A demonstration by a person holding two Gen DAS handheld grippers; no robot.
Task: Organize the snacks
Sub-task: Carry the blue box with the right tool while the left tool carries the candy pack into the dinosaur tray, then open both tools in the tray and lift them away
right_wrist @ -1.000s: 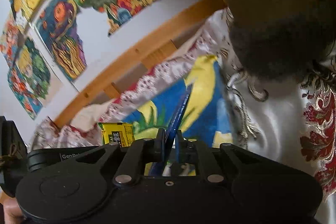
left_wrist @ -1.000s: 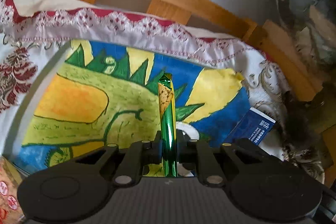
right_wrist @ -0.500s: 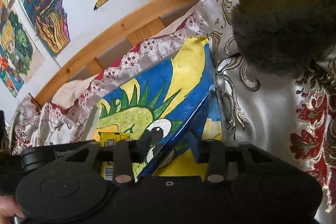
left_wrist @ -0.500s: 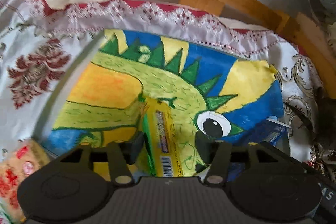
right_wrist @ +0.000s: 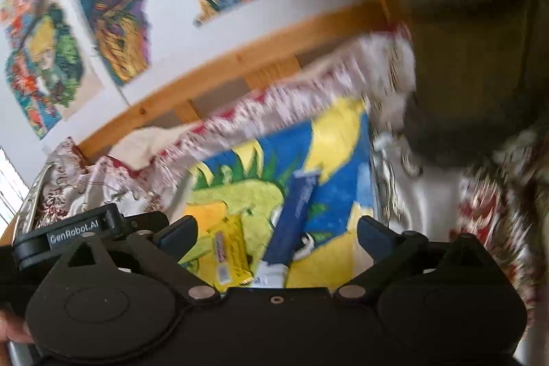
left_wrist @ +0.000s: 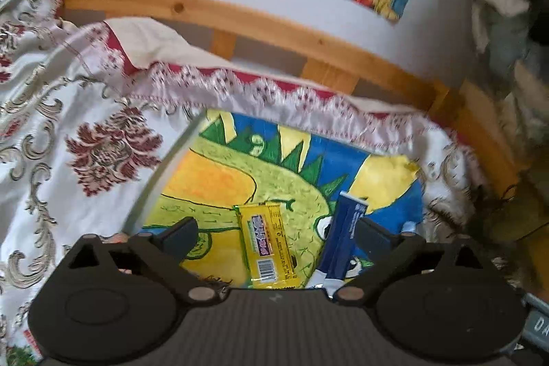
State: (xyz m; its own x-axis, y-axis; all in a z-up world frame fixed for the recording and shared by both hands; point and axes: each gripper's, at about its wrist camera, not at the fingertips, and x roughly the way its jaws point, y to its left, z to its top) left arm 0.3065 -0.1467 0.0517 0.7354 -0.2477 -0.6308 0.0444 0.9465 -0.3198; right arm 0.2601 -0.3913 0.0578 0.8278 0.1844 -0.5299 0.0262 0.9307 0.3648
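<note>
Both our claws, left (left_wrist: pixel 276 228) and right (right_wrist: pixel 276 228), are opening with nothing pinched. Looks like the drop-off step: one yellow snack bar (left_wrist: pixel 267 247) and one blue pack (left_wrist: pixel 343 242) lie side by side, flat on the dinosaur painting (left_wrist: pixel 212 180) on the bed. Next we'd probably go grab more snacks.

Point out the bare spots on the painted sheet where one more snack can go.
Free: the orange patch left of the yellow snack bar, and the blue and yellow strip between the blue packet and the lace trim. Crowded: the painted sheet's near edge, where both snacks lie side by side, apart.
</note>
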